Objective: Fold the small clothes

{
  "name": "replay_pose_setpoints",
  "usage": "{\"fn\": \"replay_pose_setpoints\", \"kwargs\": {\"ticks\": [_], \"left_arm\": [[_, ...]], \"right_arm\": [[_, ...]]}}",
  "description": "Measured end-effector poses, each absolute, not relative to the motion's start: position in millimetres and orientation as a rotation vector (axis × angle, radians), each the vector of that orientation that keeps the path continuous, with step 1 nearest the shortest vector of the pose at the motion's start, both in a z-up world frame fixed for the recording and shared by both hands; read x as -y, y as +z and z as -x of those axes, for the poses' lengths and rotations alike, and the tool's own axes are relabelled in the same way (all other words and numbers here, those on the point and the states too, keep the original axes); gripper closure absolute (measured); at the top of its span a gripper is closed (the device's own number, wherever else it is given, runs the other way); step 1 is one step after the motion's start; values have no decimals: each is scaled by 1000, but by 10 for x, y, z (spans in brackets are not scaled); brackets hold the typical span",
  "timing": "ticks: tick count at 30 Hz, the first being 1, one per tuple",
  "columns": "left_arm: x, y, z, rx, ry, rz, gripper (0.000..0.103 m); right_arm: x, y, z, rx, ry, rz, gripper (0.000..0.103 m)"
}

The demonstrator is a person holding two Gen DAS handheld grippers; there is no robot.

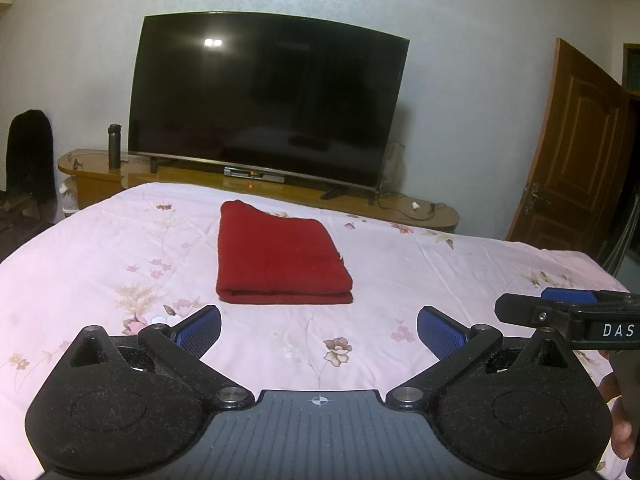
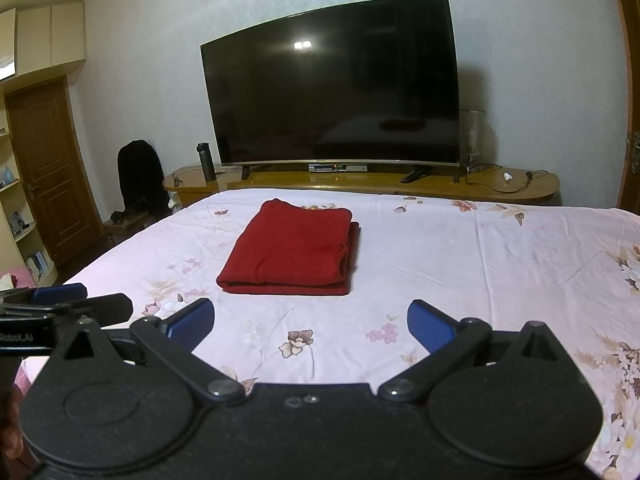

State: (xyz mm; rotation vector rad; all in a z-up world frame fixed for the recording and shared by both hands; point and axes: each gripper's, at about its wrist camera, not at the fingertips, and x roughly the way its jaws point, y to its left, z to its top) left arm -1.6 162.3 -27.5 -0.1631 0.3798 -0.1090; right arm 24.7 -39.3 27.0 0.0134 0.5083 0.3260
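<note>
A red garment (image 1: 276, 256) lies folded into a neat rectangle on the pink floral bedsheet (image 1: 100, 248); it also shows in the right wrist view (image 2: 292, 254). My left gripper (image 1: 319, 330) is open and empty, held above the sheet just short of the garment's near edge. My right gripper (image 2: 311, 322) is open and empty too, a little nearer than the garment. Each gripper shows at the side of the other's view: the right one (image 1: 568, 312) and the left one (image 2: 60, 308).
A large dark TV (image 1: 264, 100) stands on a low wooden cabinet (image 1: 96, 168) beyond the bed's far edge, with a dark flask (image 1: 114, 146) on it. A wooden door (image 1: 568, 152) is at the right. A black chair (image 2: 140, 176) stands left of the cabinet.
</note>
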Motion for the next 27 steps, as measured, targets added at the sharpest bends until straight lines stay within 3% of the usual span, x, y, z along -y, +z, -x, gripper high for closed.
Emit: {"fn": "replay_pose_setpoints", "kwargs": {"ticks": [27], "left_arm": [[-1627,-269,3,-376,-115,158,0]], "right_arm": [[422,278,-270,-509,339,-6,1]]}}
